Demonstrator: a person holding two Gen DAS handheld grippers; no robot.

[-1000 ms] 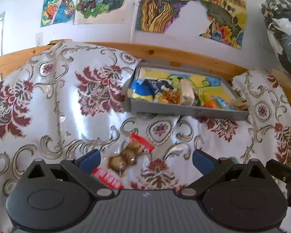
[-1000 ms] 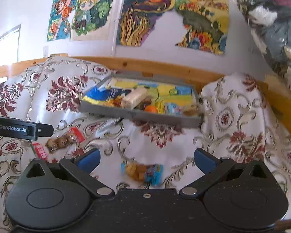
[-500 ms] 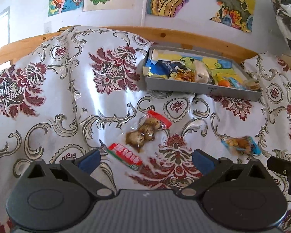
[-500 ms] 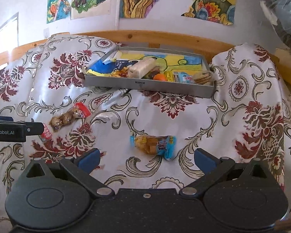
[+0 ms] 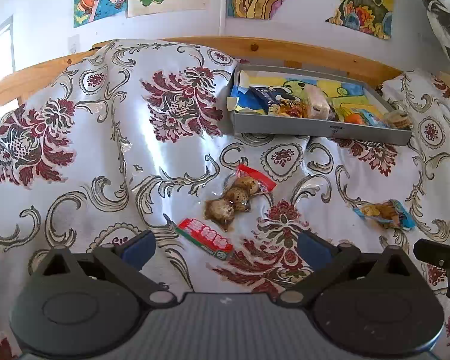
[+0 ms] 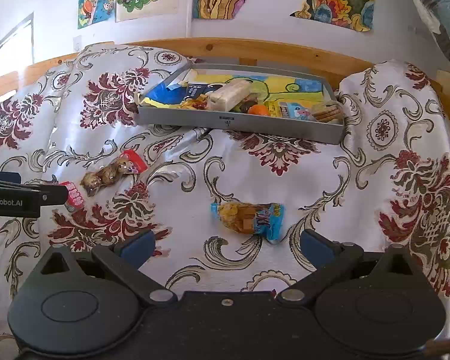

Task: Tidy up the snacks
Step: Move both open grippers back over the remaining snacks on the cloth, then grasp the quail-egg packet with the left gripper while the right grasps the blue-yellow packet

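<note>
Egg packet (image 5: 238, 196) beside red bar (image 5: 205, 238)

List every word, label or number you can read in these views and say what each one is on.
"GenRobot.AI" (first letter cut off by the frame edge): on the left hand-held gripper, seen in the right wrist view.
Small dark label on the grey tray front wall: too small to read.
Print on the red candy strip: blurred, unreadable.
Print on the blue snack packet: distorted, unreadable.
Wrappers inside the tray: too small to read.
</note>
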